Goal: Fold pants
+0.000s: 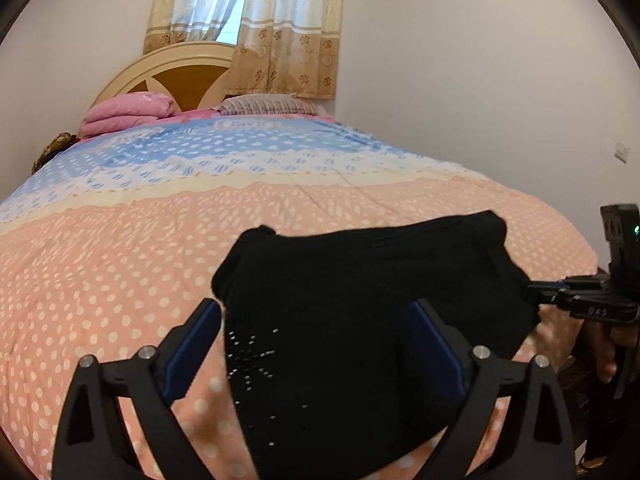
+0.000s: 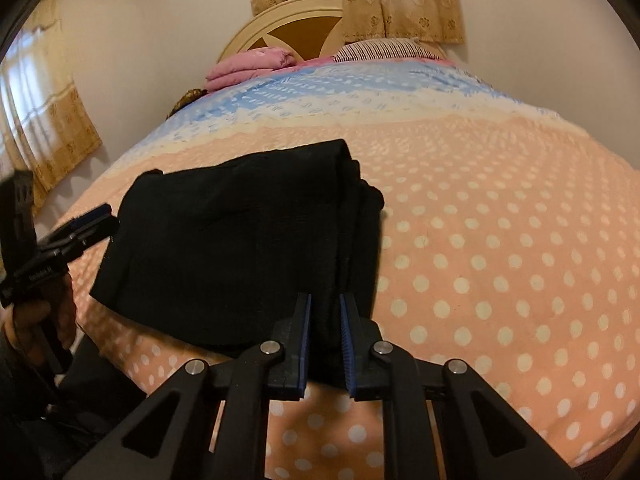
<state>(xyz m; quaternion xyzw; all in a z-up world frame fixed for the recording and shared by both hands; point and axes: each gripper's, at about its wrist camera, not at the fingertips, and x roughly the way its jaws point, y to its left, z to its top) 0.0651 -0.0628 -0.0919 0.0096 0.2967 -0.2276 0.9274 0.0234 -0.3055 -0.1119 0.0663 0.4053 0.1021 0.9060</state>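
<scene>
The black pants (image 1: pixel 360 280) lie folded into a thick bundle on the bed's near edge, with small shiny studs on the near part; they also show in the right wrist view (image 2: pixel 240 240). My left gripper (image 1: pixel 316 312) is open, its blue pads wide apart on either side of the bundle's near end. My right gripper (image 2: pixel 325 304) is shut on the right edge of the pants, with black cloth between the pads. It shows from the side at the bundle's right end (image 1: pixel 540 292). The left gripper (image 2: pixel 96 216) sits at the bundle's left edge.
The bed has a peach, cream and blue polka-dot quilt (image 1: pixel 200 220). A folded pink blanket (image 1: pixel 128 114) and a striped pillow (image 1: pixel 268 104) lie by the wooden headboard (image 1: pixel 180 76). Curtains (image 1: pixel 288 40) hang behind it. White walls stand right and left.
</scene>
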